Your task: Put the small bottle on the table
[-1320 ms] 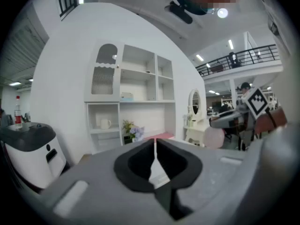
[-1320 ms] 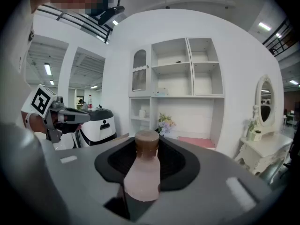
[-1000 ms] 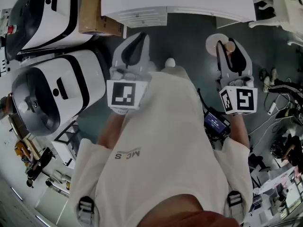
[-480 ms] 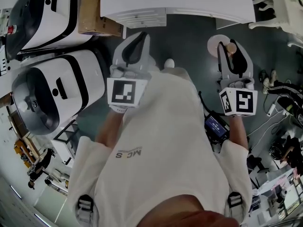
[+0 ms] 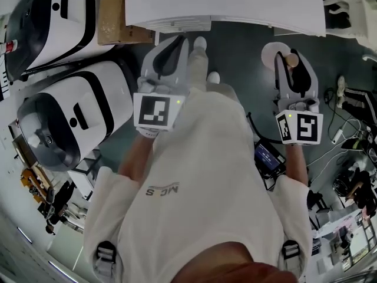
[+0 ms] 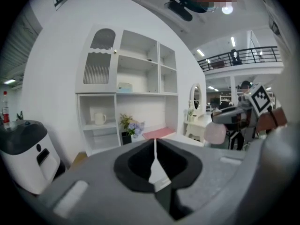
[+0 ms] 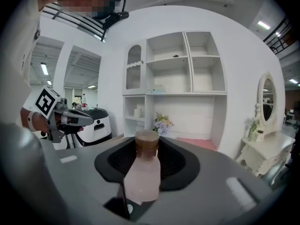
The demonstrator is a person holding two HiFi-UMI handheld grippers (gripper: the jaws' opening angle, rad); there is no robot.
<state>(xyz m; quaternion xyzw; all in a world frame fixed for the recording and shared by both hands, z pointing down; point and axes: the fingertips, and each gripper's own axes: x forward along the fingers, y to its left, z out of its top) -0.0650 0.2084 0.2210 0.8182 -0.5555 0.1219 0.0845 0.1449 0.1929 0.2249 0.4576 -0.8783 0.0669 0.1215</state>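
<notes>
The small bottle [image 7: 142,172], pale pink with a brown cap [image 7: 147,144], stands upright between the jaws of my right gripper [image 7: 146,168], which is shut on its body. From the head view only the cap of that bottle [image 5: 291,58] shows, in the right gripper [image 5: 292,63], just short of the white table [image 5: 224,2]. My left gripper [image 5: 170,45] is held level beside it, shut with nothing in it; its pads meet in a thin line [image 6: 154,149]. In the left gripper view the bottle [image 6: 215,133] shows at the right.
Two white machines with black trim [image 5: 70,108] [image 5: 50,16] stand on the left. A cardboard box [image 5: 115,16] sits beside the table. Cables [image 5: 353,119] litter the floor on the right. White shelving [image 7: 176,88] and a mirrored dressing table [image 7: 265,146] lie ahead.
Both grippers have moved forward toward the white table, the bottle still in the right one. A shoe now shows under the table's edge as the person steps forward.
</notes>
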